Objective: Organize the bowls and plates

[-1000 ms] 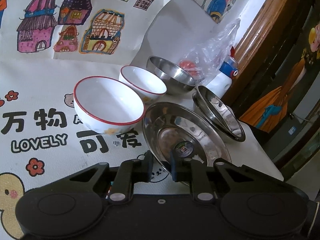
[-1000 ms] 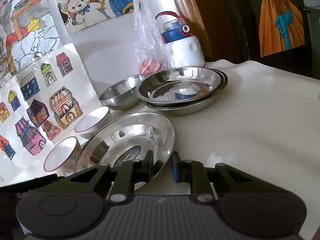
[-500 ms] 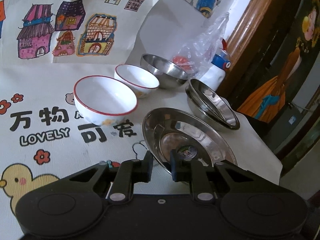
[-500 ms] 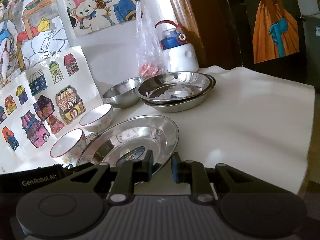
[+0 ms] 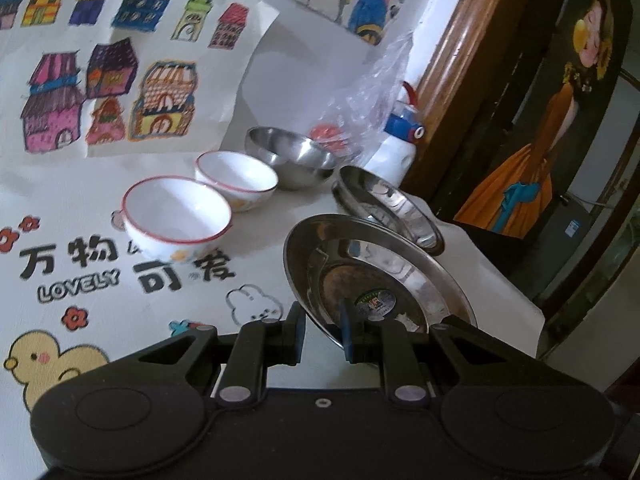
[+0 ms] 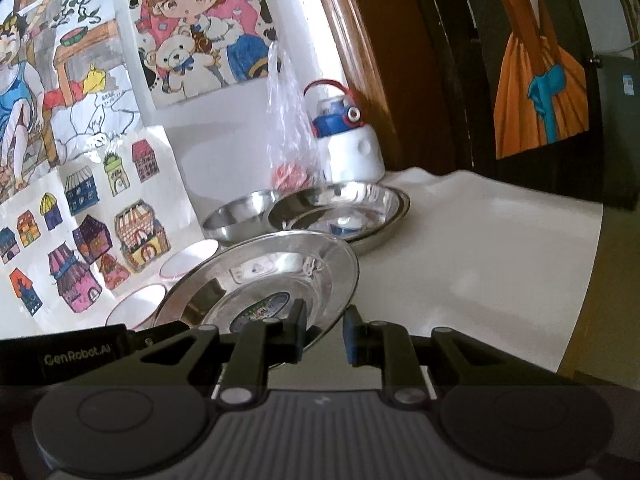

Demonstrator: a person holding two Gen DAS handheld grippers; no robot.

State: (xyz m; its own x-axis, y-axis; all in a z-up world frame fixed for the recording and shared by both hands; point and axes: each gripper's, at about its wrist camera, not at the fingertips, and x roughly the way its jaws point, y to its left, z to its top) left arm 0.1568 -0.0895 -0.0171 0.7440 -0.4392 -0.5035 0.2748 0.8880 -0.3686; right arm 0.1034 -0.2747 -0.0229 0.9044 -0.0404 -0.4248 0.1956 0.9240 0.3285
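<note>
A wide steel plate (image 5: 376, 276) with a round sticker in its middle is held tilted above the tablecloth. My left gripper (image 5: 323, 334) is shut on its near rim. My right gripper (image 6: 325, 334) is shut on the opposite rim of the same plate (image 6: 272, 276). Behind it a stack of steel plates (image 5: 388, 208) (image 6: 344, 212) rests on the table. Left of the stack are a steel bowl (image 5: 292, 156) (image 6: 236, 220) and two white bowls with red rims (image 5: 176, 216) (image 5: 236, 176), partly hidden by the held plate in the right wrist view.
A clear plastic bag (image 5: 360, 112) and a white bottle with a blue and red cap (image 6: 348, 140) stand at the back by the wall. Drawings cover the wall. The table edge (image 6: 576, 308) drops off at the right, beside a wooden door frame.
Both grippers have risen with the steel plate between them. The plate has come up off the tablecloth, and its far edge now overlaps the stack of plates in the views.
</note>
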